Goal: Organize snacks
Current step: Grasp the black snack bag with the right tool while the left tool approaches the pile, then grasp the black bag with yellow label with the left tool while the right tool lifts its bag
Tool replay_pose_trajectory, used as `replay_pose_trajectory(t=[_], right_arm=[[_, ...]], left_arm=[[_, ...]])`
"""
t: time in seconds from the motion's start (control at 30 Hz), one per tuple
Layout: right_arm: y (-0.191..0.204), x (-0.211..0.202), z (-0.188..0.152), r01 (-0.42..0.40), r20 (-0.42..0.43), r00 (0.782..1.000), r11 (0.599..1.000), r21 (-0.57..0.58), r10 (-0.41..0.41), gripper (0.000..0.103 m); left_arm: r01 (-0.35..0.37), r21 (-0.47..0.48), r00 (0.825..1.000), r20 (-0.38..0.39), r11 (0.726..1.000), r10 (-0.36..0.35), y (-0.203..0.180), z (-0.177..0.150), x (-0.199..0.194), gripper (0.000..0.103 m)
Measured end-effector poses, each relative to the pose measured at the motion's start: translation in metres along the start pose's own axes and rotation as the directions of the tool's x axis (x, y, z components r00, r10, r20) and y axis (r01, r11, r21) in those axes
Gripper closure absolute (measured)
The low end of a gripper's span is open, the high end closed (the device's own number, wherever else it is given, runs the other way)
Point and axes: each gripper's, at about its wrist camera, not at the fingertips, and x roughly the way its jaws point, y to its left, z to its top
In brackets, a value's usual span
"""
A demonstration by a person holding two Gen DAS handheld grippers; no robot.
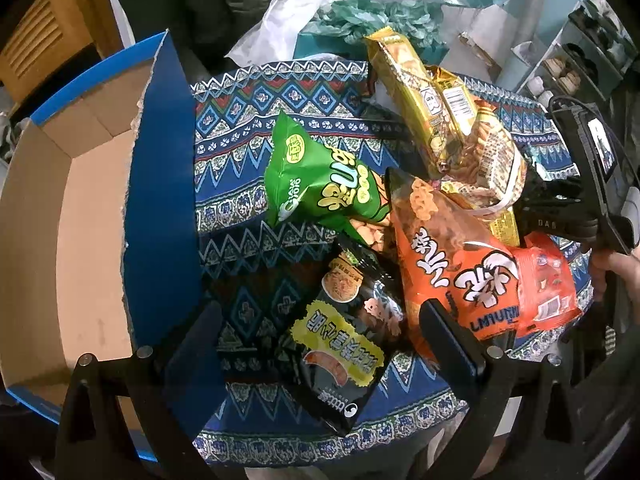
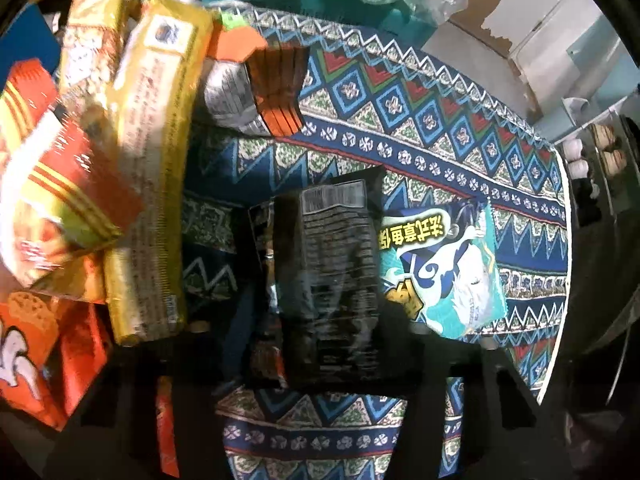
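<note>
Grippers work a heap of snacks on a patterned tablecloth (image 1: 248, 120), an open box waiting alongside

Nearest, the right gripper (image 2: 332, 364) has its jaws drawn in around a glossy black foil snack packet (image 2: 328, 280), apparently gripping its near end; that slick, crinkled film could slip as it lifts, or drag the yellow wafer pack (image 2: 156, 184) leaning close beside it; the left gripper (image 1: 320, 344) hangs with jaws spread wide and empty over a black-and-yellow crisp bag (image 1: 340, 344); beyond lie a green puffed bag (image 1: 316, 184) and an orange crisp bag (image 1: 452, 264); the blue-sided cardboard box (image 1: 160, 184) at the cloth's edge shows nothing inside, so every snack is still on the table.
</note>
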Motion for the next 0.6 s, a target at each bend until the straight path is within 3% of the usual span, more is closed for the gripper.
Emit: replay_pose_trajectory(t=[0.2,0.6], right_arm=[[-0.011,-0.02,0.002,-0.032,0.032,0.999,0.998,0.058,0.031,0.063],[-0.027,-0.065,-0.003,-0.107,0.122,0.989,0.981,0.161,0.088,0.066]], left_arm=[[0.012,0.038,1.0,0.002,0.999,-0.012,-0.005,-0.006,-0.004,0.003],[-0.046,0.199,0.998,-0.027,0.979,0.052,-0.022,-0.02,0.01,0.003]])
